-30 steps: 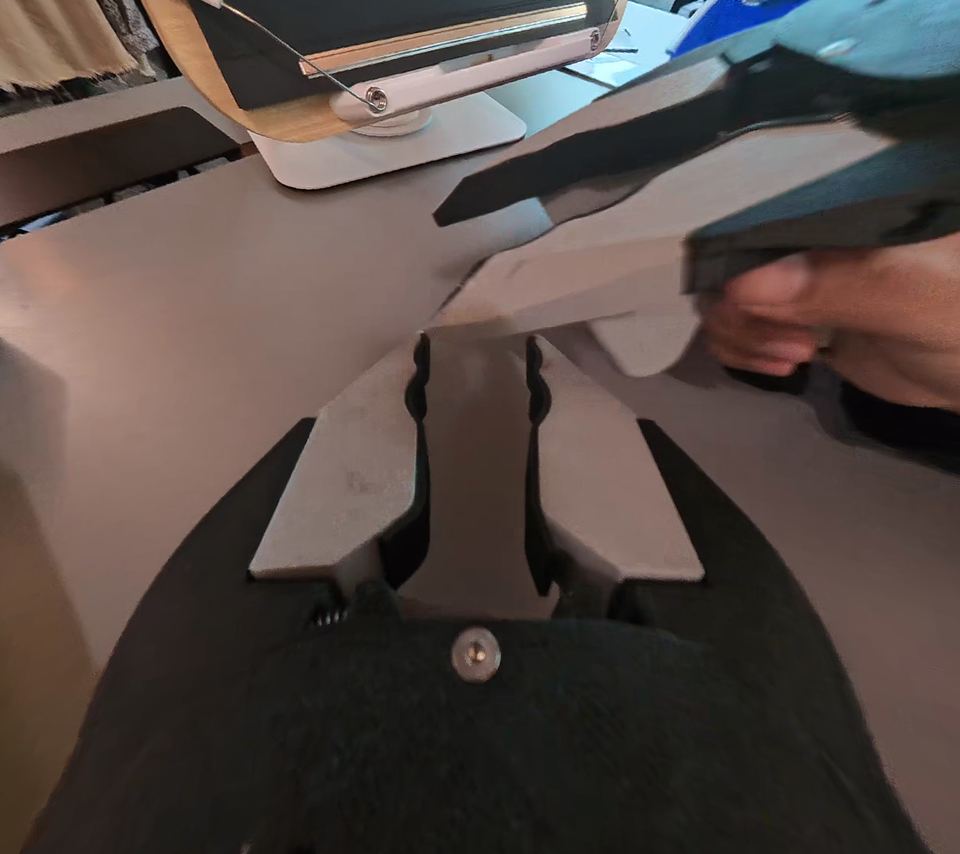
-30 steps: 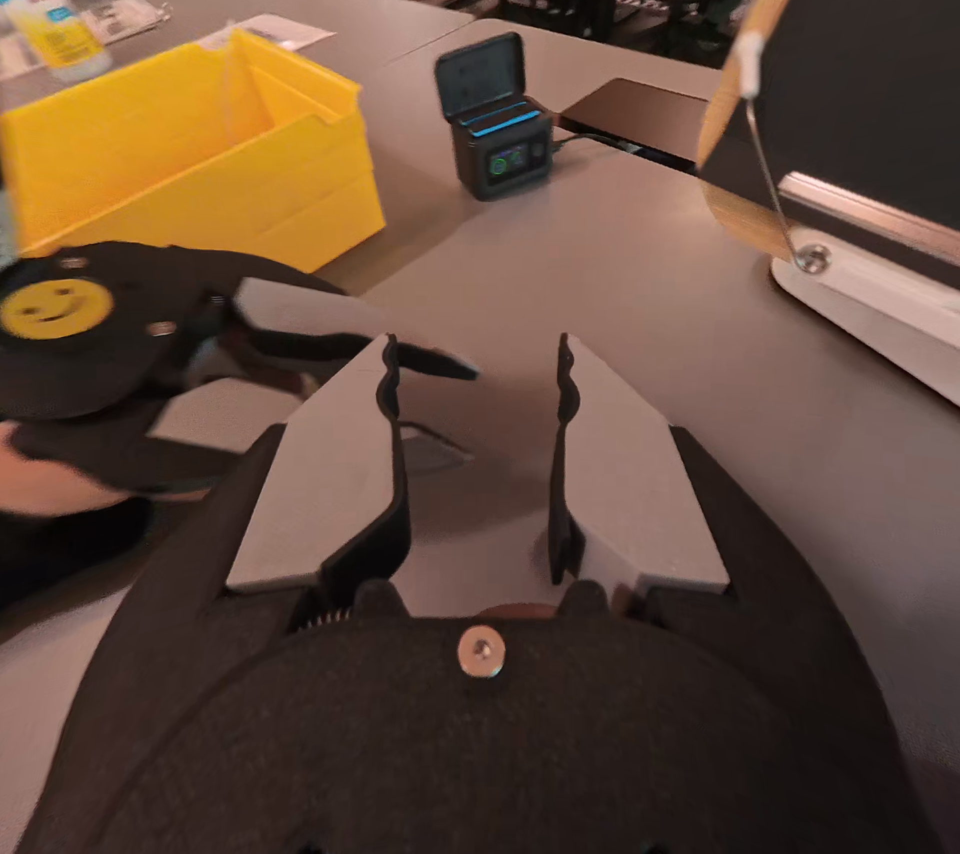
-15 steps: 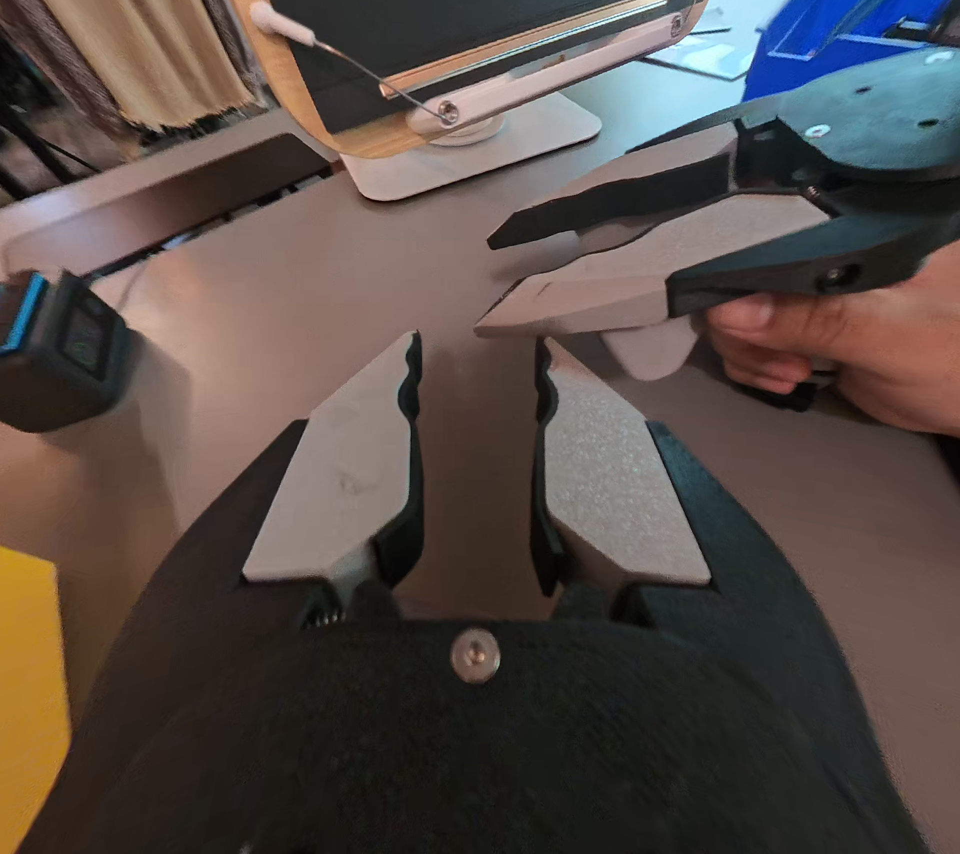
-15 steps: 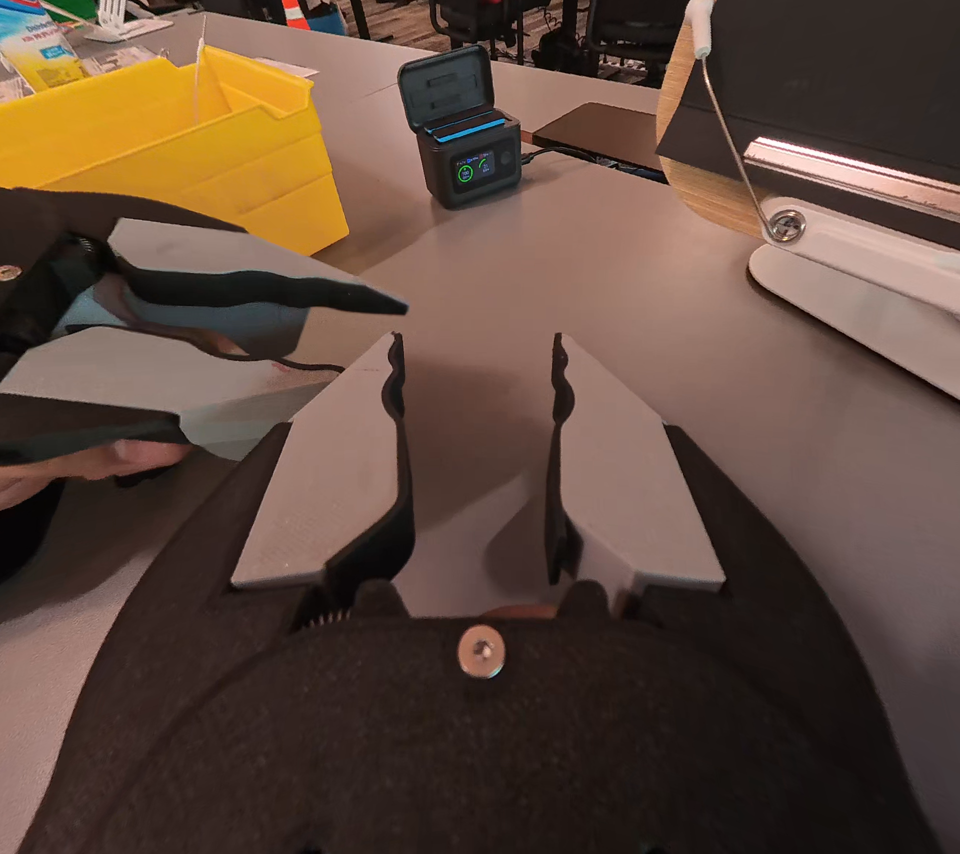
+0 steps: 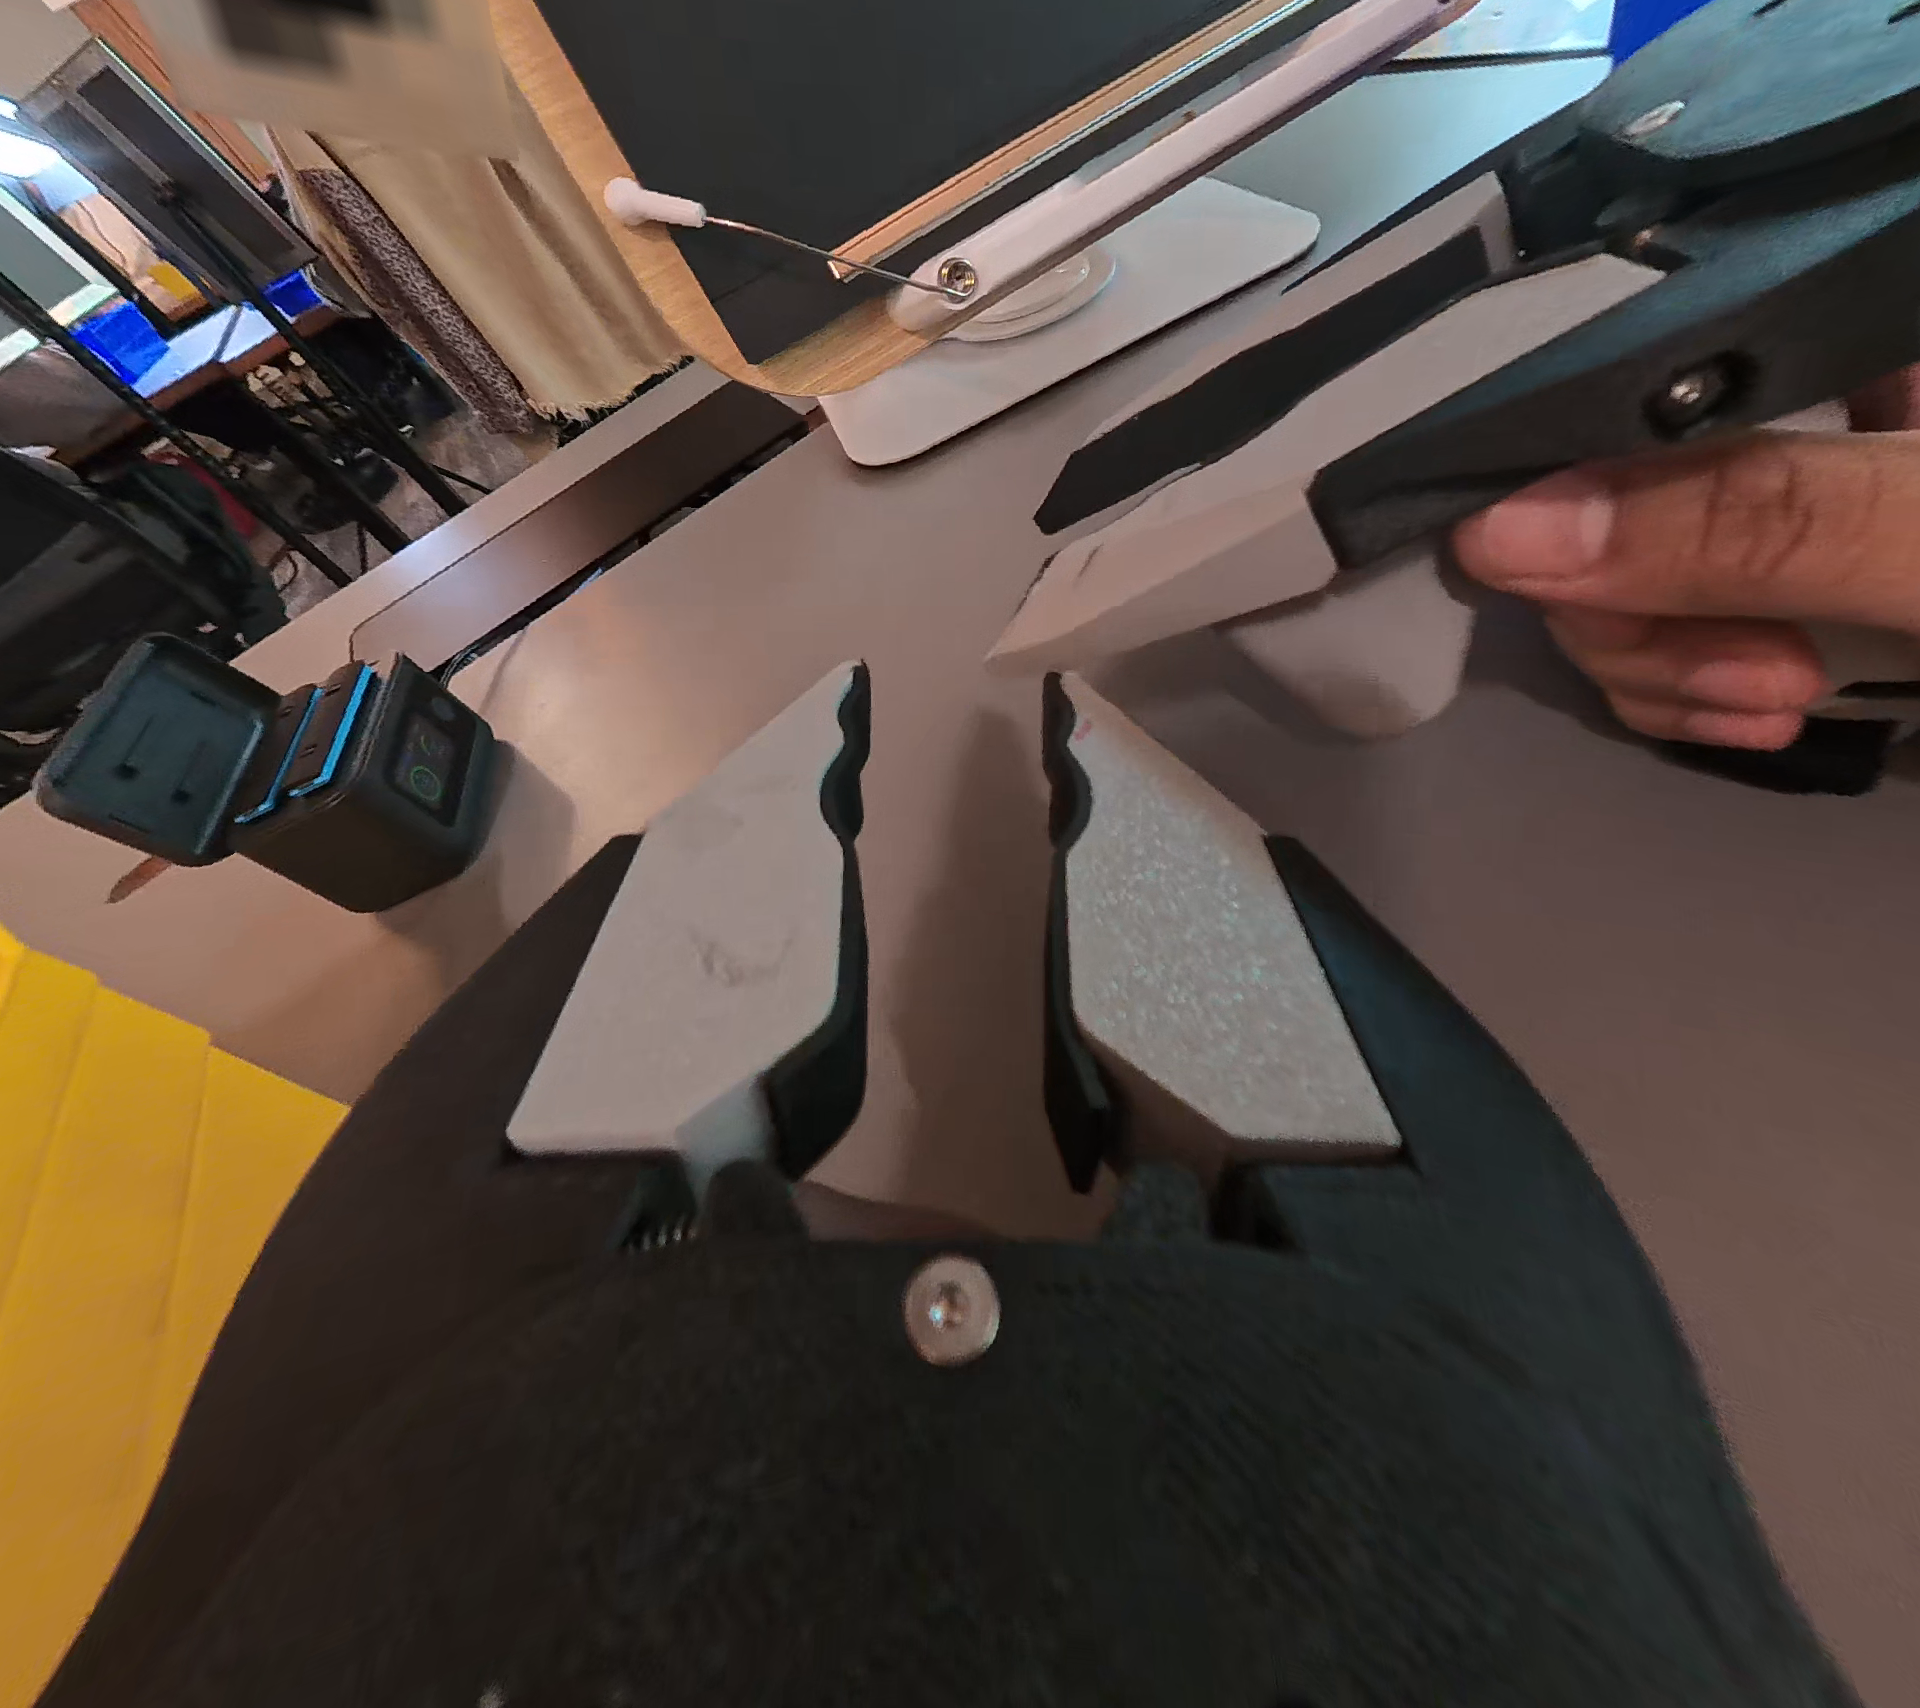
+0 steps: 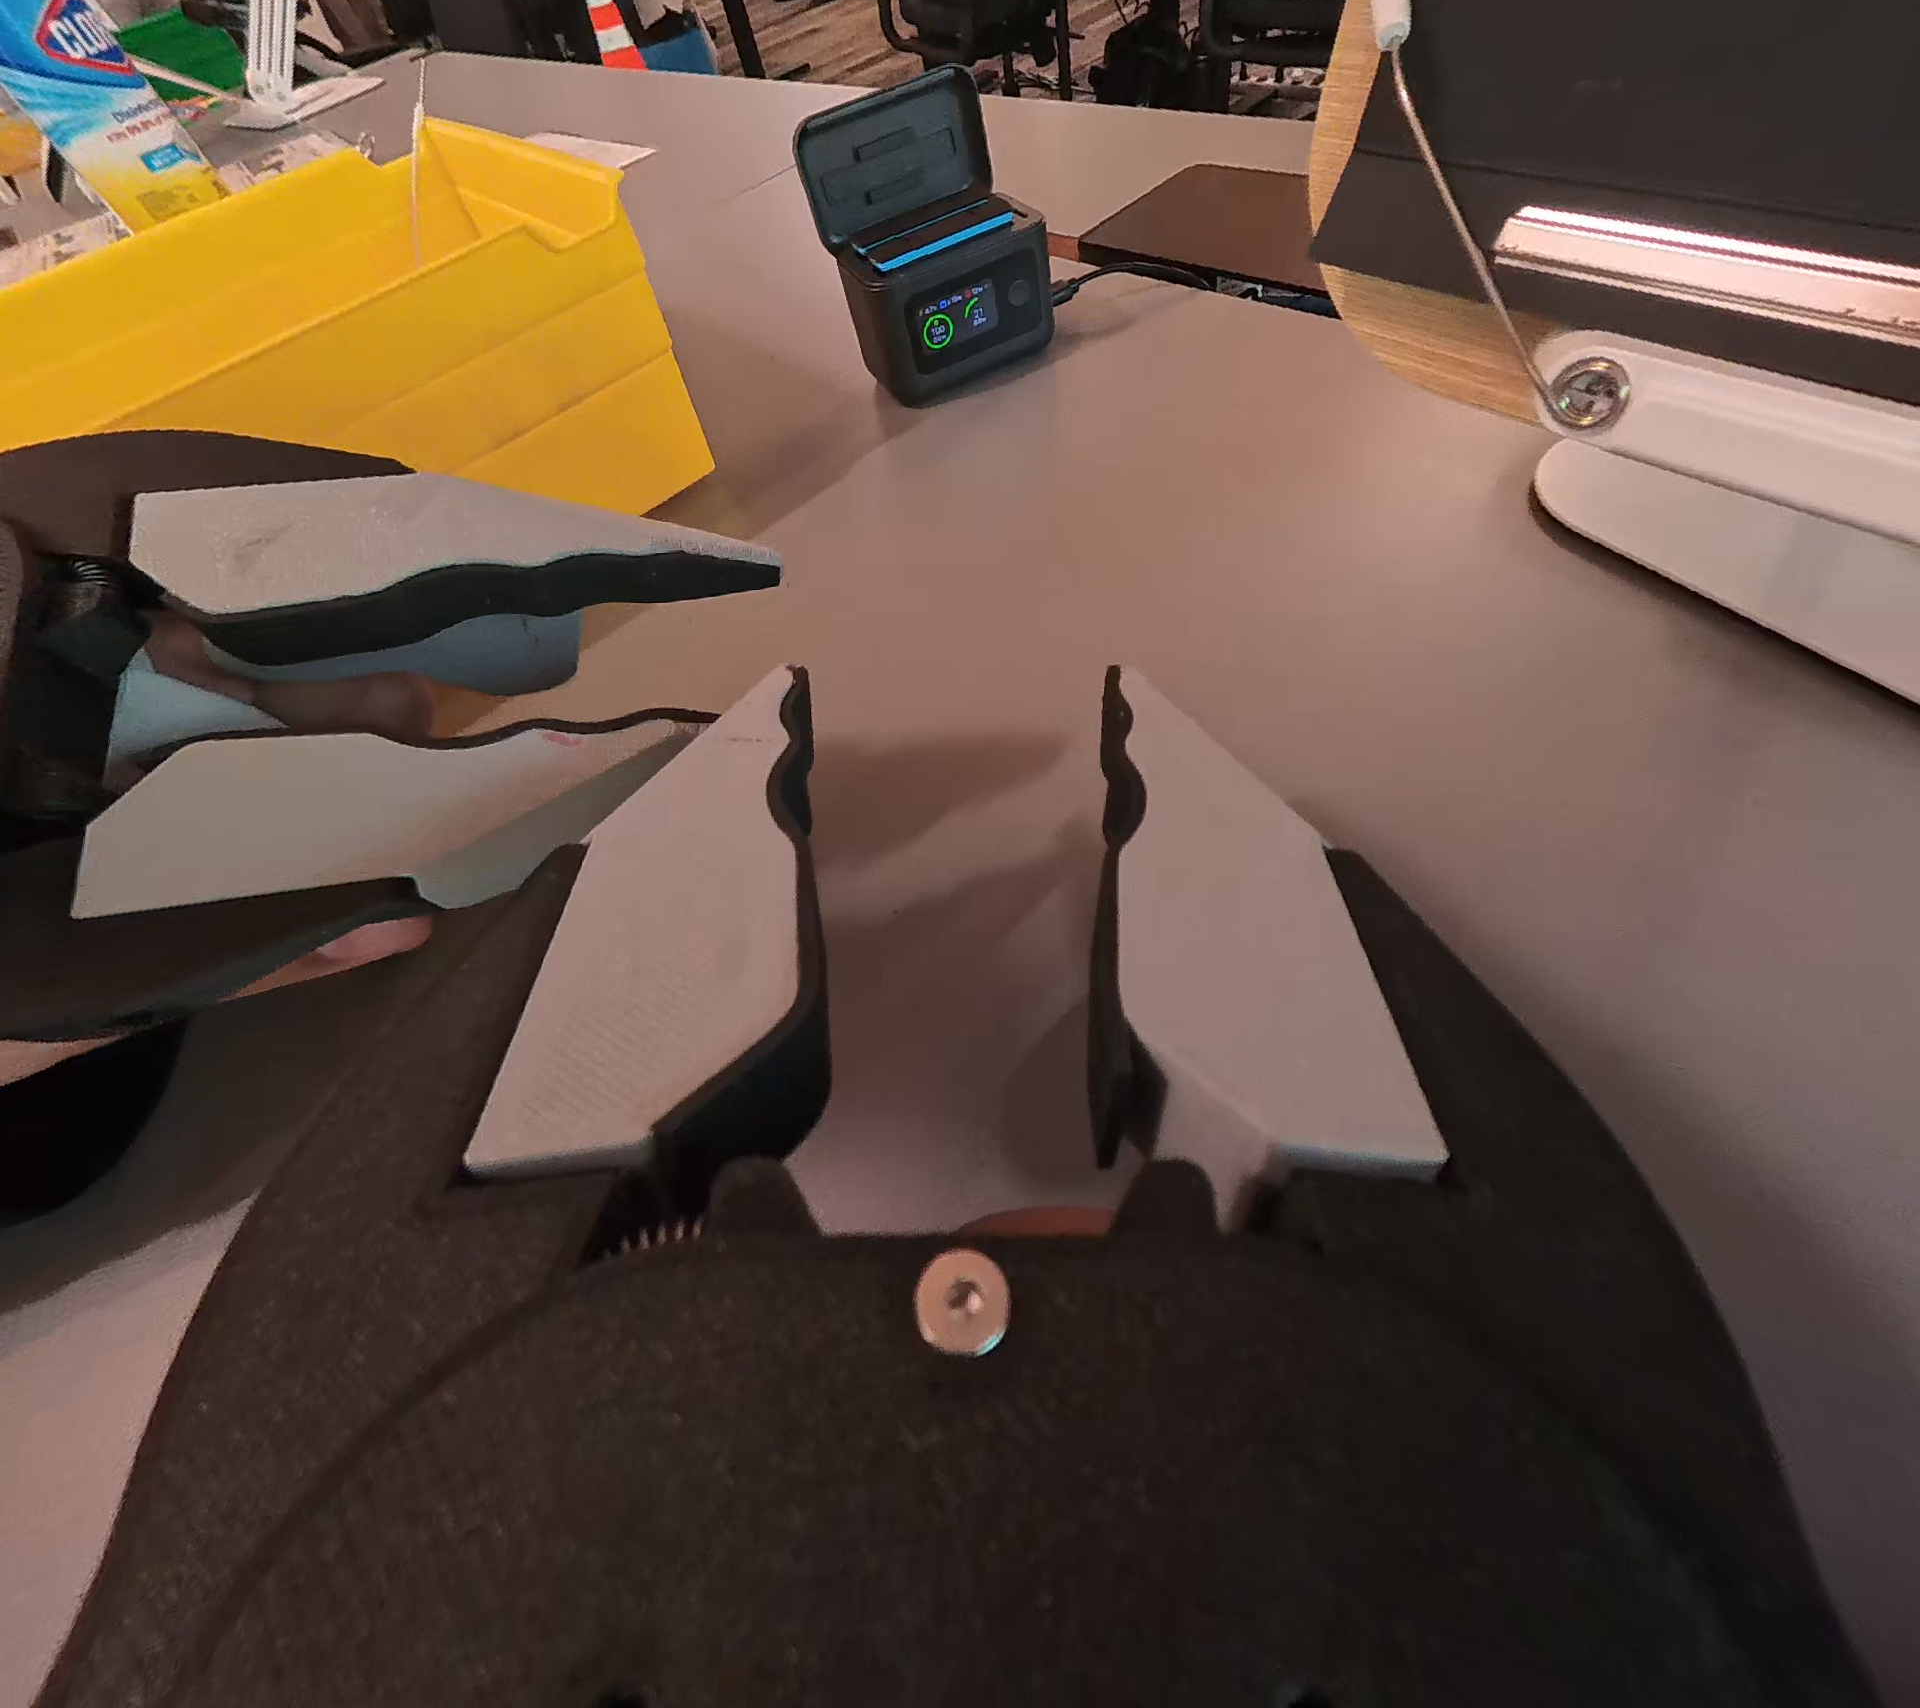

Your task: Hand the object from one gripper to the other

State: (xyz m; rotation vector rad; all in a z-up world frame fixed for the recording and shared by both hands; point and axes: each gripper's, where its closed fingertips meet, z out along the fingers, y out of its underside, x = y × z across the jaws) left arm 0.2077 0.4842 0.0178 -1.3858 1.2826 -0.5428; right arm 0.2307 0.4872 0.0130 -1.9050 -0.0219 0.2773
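No object is seen; both claws, left [image 5: 951, 697] and right [image 6: 951, 687], are held open and empty, tips nearly crossed at frame centre.

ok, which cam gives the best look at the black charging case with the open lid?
Right wrist view: the charging case stands upright near centre frame, with its lit front screen and raised lid facing the camera. The left wrist view catches it at the left edge, tilted by lens distortion, front screen seen obliquely.
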